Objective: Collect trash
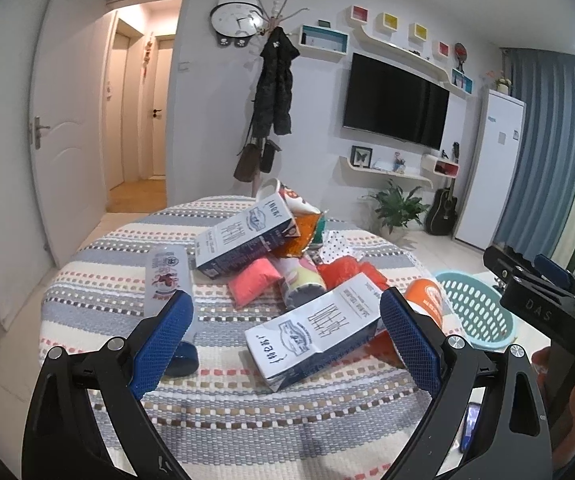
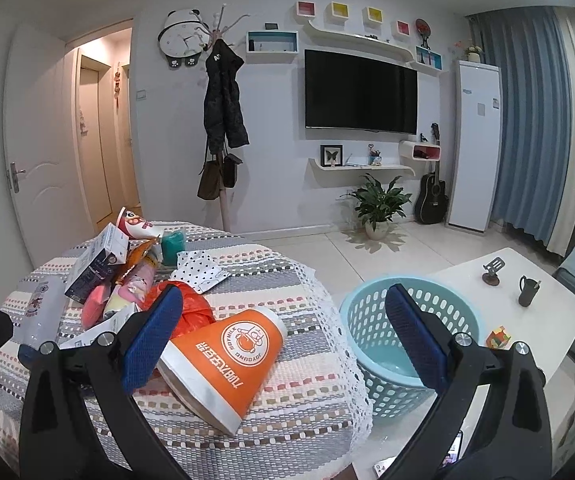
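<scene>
Two milk cartons, one propped on the pile (image 1: 243, 236) and one lying nearest (image 1: 315, 332), show in the left wrist view with a frosted bottle (image 1: 167, 280), a pink packet (image 1: 253, 280) and a snack tube (image 1: 301, 280), all heaped on the striped tabletop (image 1: 215, 412), where the left gripper (image 1: 283, 344) hovers with jaws spread wide and empty around the near carton, likely its first pick. To the right, one orange paper cup (image 2: 227, 360) lies on its side between the right gripper's (image 2: 283, 340) equally open, empty jaws, and one pale blue basket (image 2: 371, 312) stands just beside the tabletop's edge, apparently placed close for easy drops.
</scene>
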`<state>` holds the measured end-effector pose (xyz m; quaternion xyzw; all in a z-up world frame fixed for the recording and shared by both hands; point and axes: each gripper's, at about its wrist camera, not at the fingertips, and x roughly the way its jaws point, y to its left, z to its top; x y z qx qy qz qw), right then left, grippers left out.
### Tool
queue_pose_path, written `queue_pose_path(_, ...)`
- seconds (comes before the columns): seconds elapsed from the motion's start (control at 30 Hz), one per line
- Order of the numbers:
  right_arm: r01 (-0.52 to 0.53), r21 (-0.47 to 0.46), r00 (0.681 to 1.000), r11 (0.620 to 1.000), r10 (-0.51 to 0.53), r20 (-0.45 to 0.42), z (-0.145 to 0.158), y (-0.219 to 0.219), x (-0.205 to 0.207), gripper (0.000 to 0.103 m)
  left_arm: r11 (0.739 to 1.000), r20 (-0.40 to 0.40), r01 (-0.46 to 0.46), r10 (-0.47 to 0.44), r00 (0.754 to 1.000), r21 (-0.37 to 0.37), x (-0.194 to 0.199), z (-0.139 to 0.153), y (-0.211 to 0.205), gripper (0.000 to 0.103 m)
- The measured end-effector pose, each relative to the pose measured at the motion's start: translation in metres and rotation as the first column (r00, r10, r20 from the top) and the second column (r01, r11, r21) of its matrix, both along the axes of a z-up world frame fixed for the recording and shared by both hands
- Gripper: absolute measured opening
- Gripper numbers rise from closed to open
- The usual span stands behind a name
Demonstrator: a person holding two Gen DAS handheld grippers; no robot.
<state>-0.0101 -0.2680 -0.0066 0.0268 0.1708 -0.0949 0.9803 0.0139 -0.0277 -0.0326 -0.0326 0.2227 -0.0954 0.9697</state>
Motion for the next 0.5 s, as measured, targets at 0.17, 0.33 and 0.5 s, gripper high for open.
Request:
queue_pose_path(0.17, 0.002, 0.001, 1.000, 1.000, -0.002, 0.005, 0.0015, -0.0009, -0.0039, 0.096, 1.000, -0.006, 0.013, -0.013, 1.000, 0.008, -0.0006, -0.0015, -0.0045, 0.092)
queue_pose_path(0.33, 0.001, -0.001, 1.000, 1.000, -0.001, 0.004, 0.0021, -0.0006, -0.0047, 0.096, 1.000, -0.004, 0.022, -0.021, 1.000, 0.019, -0.0027, -0.0027, -0.0086, 0.092)
queue_pose_path(0.5, -0.006, -0.003, 1.000, 1.000, 0.006, 0.002, 0.0027, 0.0016, -0.0087, 0.096, 0.999, -0.009, 0.029, -0.029, 1.000, 0.021, -0.0071, -0.0053, -0.0095, 0.092)
